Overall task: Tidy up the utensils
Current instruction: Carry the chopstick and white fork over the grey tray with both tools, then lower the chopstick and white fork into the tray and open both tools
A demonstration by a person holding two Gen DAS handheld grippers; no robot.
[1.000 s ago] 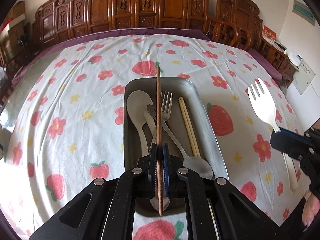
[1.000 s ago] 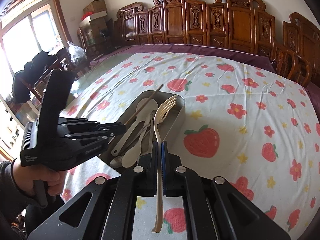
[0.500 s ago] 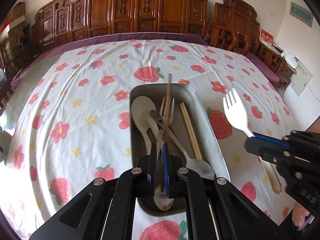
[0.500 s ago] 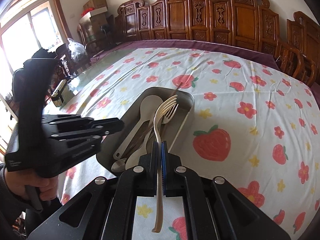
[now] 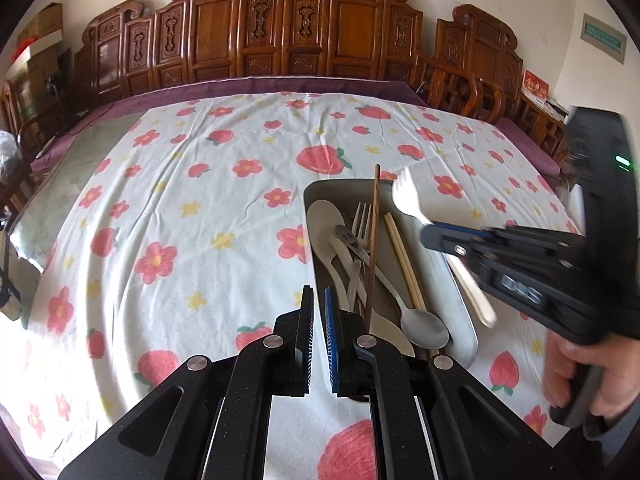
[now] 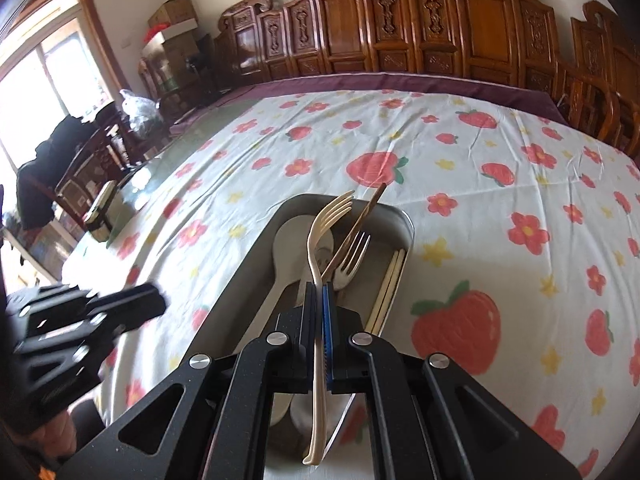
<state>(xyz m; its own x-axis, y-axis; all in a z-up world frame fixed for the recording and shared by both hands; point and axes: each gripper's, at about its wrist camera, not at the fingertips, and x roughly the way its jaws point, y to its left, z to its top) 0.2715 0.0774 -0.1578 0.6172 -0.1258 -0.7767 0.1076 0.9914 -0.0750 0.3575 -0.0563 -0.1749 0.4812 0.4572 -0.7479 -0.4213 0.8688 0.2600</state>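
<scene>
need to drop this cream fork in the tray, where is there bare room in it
Bare floor shows along the tray's right wall, beside the pale chopsticks, below the cream fork. The left and middle are crowded: white spoon, metal fork, metal spoon and dark chopstick overlap.

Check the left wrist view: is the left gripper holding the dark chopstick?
No. The left gripper stands open with nothing between its pads, and the dark chopstick lies in the metal tray.
</scene>
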